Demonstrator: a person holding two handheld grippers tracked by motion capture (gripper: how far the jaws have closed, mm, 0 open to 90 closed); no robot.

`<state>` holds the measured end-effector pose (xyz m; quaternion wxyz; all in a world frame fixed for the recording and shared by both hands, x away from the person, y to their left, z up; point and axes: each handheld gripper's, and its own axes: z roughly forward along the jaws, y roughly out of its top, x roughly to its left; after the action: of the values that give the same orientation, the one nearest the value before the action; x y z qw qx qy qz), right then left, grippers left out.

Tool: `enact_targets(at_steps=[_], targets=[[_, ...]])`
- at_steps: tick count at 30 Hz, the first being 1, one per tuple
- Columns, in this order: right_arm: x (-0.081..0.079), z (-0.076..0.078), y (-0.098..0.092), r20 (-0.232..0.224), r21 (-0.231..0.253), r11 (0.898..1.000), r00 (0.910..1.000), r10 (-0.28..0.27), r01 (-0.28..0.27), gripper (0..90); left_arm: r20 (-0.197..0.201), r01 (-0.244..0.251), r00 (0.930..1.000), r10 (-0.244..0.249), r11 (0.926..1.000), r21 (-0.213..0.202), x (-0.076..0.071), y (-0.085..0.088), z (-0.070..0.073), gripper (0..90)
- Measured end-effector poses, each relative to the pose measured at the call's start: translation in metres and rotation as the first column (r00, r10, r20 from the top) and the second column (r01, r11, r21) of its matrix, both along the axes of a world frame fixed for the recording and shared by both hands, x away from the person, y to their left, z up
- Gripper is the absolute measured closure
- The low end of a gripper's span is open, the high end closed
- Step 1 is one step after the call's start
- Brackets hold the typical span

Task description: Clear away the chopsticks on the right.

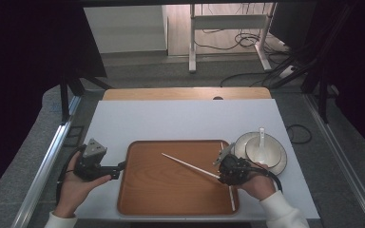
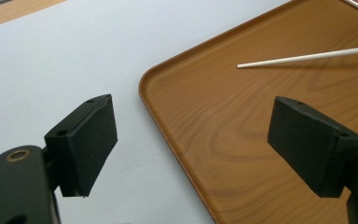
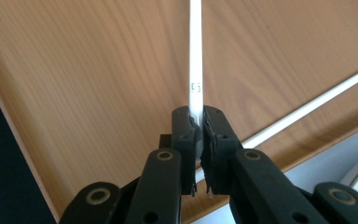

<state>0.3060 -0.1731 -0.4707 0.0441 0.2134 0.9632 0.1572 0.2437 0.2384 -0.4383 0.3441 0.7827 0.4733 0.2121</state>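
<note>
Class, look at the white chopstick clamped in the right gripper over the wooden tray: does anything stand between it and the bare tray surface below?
Nothing visible does. The right gripper is shut on the held chopstick, which points out over bare wood of the tray. The second chopstick lies off to one side along the tray's edge, not beneath it.

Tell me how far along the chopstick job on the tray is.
One white chopstick already lies along the tray's right edge. The right gripper is shut on the second chopstick, holding it over the tray. It is not yet set down beside the first. The left gripper waits open.

Bowl (image 1: 261, 153) right of tray (image 1: 138, 194)
</note>
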Motion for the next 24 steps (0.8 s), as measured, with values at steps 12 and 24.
enact_targets(at_steps=[12, 24], targets=[[-0.005, -0.017, 0.003, -0.032, -0.08, 0.997, 0.9995, 0.004, -0.006, 83.3, 0.0, 0.001, 1.0, -0.001, 1.0, 0.0, 0.0, 0.0, 0.0, 15.1], [-0.006, -0.018, 0.004, -0.032, -0.09, 0.996, 0.9994, 0.014, -0.017, 82.3, -0.001, 0.0, 1.0, 0.0, 1.0, 0.001, 0.0, 0.001, 0.0, 15.1]])
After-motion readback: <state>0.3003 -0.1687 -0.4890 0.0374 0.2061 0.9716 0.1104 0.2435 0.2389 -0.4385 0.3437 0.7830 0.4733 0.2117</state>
